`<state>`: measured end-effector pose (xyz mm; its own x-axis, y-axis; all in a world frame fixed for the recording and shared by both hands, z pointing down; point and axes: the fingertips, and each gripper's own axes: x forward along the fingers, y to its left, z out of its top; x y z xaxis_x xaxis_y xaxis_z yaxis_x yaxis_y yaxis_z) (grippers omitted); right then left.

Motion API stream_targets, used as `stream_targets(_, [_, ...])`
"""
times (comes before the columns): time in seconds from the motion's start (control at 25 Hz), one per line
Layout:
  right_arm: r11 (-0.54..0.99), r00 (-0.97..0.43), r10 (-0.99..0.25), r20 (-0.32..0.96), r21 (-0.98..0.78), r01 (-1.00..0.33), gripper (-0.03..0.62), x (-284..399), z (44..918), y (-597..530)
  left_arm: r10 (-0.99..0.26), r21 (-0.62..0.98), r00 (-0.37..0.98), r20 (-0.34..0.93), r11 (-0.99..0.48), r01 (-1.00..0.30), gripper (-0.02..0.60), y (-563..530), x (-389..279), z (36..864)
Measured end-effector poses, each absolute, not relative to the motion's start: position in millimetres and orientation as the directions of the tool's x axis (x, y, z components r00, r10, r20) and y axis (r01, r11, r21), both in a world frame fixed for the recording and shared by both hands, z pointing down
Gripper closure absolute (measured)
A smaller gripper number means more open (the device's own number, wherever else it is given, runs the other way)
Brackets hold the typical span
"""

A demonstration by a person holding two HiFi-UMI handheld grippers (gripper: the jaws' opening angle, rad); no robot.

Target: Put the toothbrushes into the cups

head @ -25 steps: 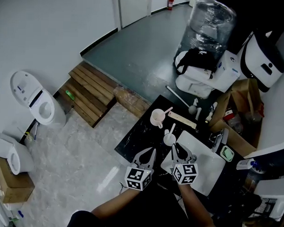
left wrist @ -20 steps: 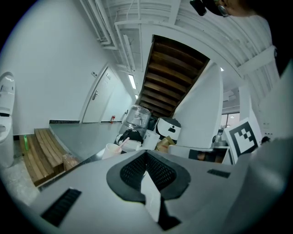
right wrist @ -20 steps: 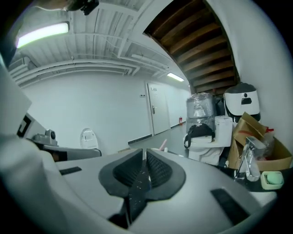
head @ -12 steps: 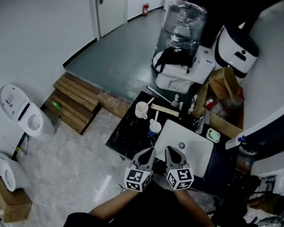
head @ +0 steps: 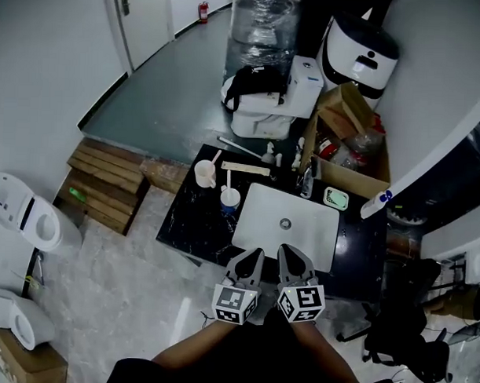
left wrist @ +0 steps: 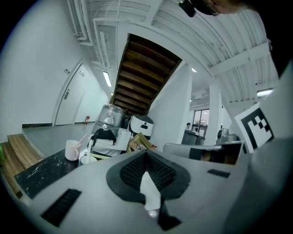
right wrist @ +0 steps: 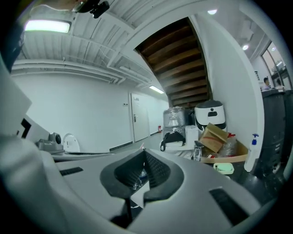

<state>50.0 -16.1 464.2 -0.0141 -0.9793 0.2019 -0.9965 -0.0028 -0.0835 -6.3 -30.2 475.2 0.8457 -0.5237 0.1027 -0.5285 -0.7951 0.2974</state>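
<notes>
Counter (head: 184, 220) has drifted left in the frame. Left gripper (head: 246, 260) and right gripper (head: 293, 259) sit low, both pressed together, empty. Pink cup (head: 204, 174) and white cup (head: 230, 199) each hold a toothbrush (head: 215, 157), so I judge only retreating remains.

Basin (head: 303, 238) open ahead; cups (head: 205, 174) crowd left edge.

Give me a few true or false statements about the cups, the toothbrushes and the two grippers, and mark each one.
1. The cream cup holds a pink toothbrush, and the white cup holds a white toothbrush. True.
2. The left gripper grips a toothbrush. False: its jaws are together on nothing.
3. Both cups stand to the right of the sink. False: they stand on the black counter, left of the sink in the head view.
4. The right gripper is shut and empty. True.
</notes>
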Motion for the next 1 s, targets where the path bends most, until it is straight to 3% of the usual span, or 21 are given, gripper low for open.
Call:
stream_targets(0.4, [-0.056,0.043,-0.989,0.14,-0.091,-0.994,0.576,141.6,440.1,39.1,-0.535,0.227,0.843,0.056,-0.815,-0.533,0.568,6.7,86.4,452.3])
stream_targets(1.0, [-0.155,0.152,-0.982,0.111,-0.017,-0.988,0.576,287.0,448.5,150.3,-0.428,0.173,0.903,0.044,-0.887,-0.429,0.568,122.2,248.3,458.4])
